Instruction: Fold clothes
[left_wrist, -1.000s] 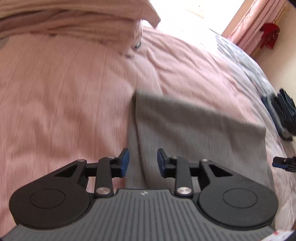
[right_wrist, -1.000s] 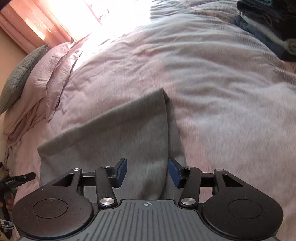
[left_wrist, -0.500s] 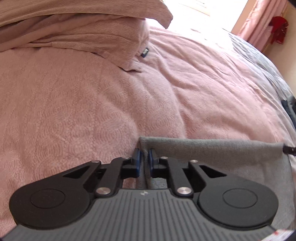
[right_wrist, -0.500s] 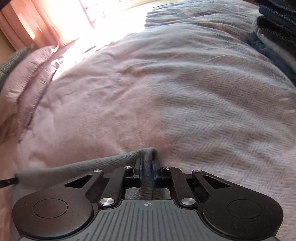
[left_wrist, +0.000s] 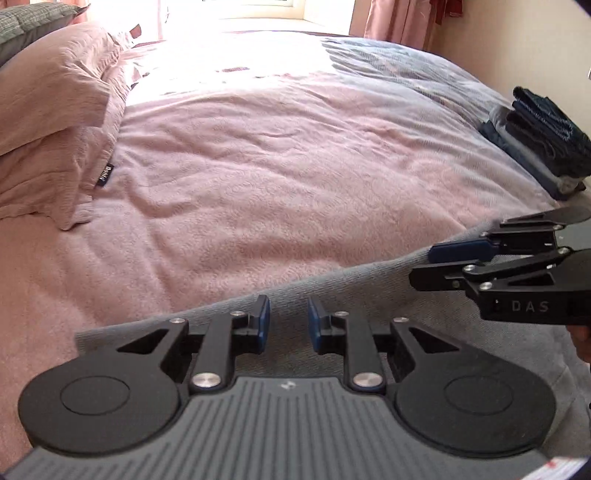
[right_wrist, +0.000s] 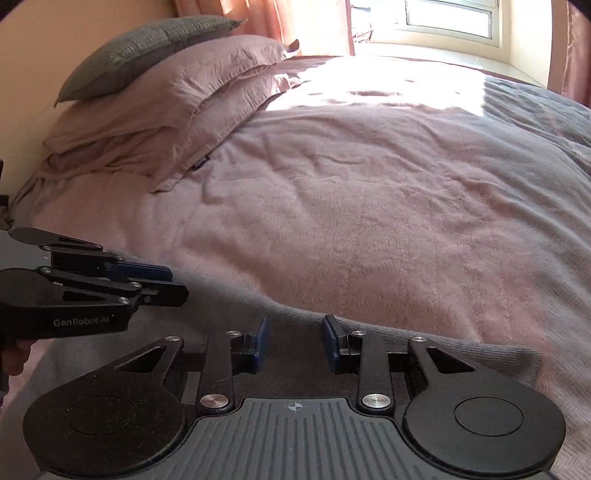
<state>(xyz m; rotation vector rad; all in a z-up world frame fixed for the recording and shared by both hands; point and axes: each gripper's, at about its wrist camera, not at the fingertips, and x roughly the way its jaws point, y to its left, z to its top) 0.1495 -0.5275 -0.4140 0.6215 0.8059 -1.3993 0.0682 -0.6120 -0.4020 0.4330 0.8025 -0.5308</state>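
A grey ribbed garment (left_wrist: 369, 288) lies folded on the pink bedspread (left_wrist: 295, 177), its far edge running across just beyond my fingers. My left gripper (left_wrist: 288, 321) hovers over that edge with its jaws opening; the cloth lies under the gap and the blue pads do not press on it. In the right wrist view the same garment (right_wrist: 461, 347) lies below my right gripper (right_wrist: 293, 343), whose jaws are also opening and grip nothing. Each gripper shows in the other's view: the right gripper (left_wrist: 436, 262) from the side, and the left gripper (right_wrist: 173, 280) at the left.
Pink pillows (left_wrist: 55, 129) and a grey cushion (right_wrist: 147, 48) lie at the head of the bed on the left. A stack of folded dark clothes (left_wrist: 535, 147) sits at the bed's right edge. A bright window (right_wrist: 450, 18) and curtains are beyond.
Both grippers closed on the grey garment's edge, carried it over, and have now let go with jaws apart. Both views have rolled round to face the window.
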